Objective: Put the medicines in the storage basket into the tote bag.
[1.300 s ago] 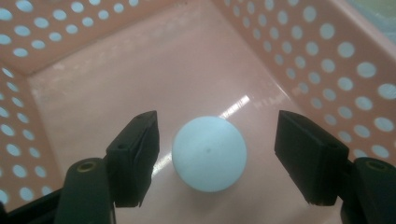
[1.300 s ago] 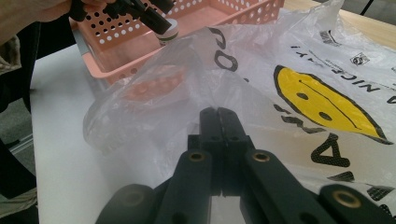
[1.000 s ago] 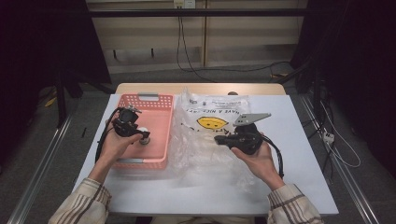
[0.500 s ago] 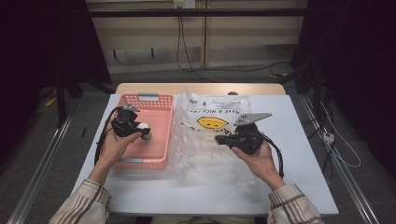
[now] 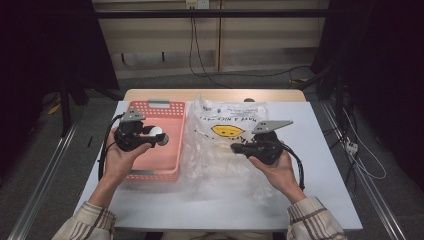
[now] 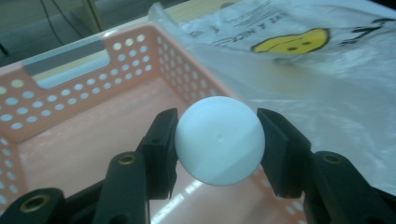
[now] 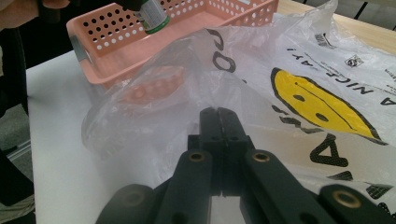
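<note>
Gripping a white ball (image 6: pixel 219 140), the left hand-held gripper (image 6: pixel 217 142) hovers above the pink basket (image 6: pixel 70 93).

The left gripper (image 5: pixel 161 138), jaws just closing on the white ball (image 6: pixel 219 140), lifts it up above the pink basket (image 5: pixel 172 111).

A white table (image 5: pixel 330 165) stands over a grey floor (image 5: pixel 45 150) (black cables (image 5: pixel 200 55) trail behind it).

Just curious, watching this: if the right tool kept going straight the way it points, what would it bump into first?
Probably the clear plastic bag: the shut right tool points straight at its crumpled side. The pink basket lies beyond it.
</note>
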### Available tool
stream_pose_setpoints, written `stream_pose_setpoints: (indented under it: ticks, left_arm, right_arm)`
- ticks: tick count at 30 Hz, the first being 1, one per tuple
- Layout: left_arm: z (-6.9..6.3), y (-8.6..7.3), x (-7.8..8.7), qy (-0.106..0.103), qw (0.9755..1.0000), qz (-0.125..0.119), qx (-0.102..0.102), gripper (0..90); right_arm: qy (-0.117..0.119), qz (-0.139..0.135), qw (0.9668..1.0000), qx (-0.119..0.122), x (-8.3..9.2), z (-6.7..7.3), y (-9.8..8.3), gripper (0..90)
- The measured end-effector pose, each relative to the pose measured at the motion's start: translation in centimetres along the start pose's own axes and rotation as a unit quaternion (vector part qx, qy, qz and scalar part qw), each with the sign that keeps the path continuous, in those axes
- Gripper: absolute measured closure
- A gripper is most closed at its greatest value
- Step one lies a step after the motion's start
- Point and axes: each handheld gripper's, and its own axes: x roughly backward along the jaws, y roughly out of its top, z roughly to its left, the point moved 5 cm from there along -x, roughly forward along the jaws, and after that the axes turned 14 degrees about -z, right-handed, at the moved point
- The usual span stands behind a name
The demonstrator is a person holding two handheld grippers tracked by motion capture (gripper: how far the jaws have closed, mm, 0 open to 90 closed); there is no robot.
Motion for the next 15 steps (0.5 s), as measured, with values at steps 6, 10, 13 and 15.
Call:
stream_pose_setpoints:
  ticks: [6,10,13,15]
  left_arm:
    - [-1.4,0.0,0.6,-0.004,0.9997,-0.025,-0.004,51.0]
    - [-2.3,0.2,0.8,-0.012,0.9993,-0.036,-0.005,51.0]
    - [-3.1,0.4,1.1,-0.03,0.9988,-0.036,-0.016,51.0]
    - [-3.6,0.6,1.4,-0.041,0.9982,-0.042,-0.012,51.0]
  right_arm:
    - [0.001,-0.001,1.0,0.001,0.0,0.0,0.0,90.0]
    - [0.001,-0.002,1.0,0.001,0.0,0.0,0.0,90.0]
    - [0.001,-0.003,1.0,0.0,0.1,0.0,0.0,90.0]
    - [0.001,-0.002,1.0,0.0,0.1,0.1,-0.1,90.0]
